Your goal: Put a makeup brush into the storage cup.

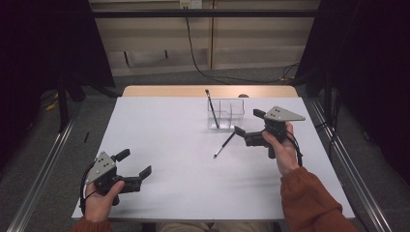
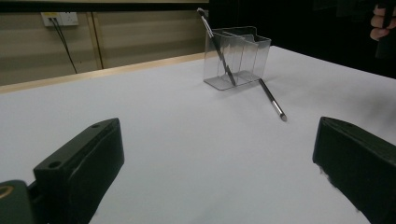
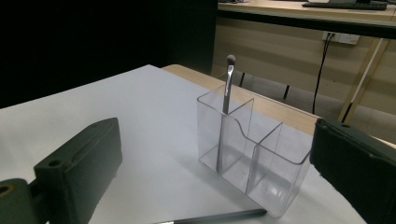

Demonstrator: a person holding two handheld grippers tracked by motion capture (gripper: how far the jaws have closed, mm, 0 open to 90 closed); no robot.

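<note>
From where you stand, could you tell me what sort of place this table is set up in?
Probably a lab or recording room rather than a home: dark curtains hang at both sides, metal rails run along the floor, and the white table carries little beyond a clear organiser and two brushes.

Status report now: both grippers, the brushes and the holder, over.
Left gripper open, empty, near table edge. Right gripper open, empty, beside holder. One brush stands in holder, second brush lies on table. Nothing in the way.

White table (image 1: 159, 145) with a wooden strip at the far edge, wall socket (image 2: 59, 18) with a black cable (image 1: 193, 53) trailing onto grey floor.
</note>
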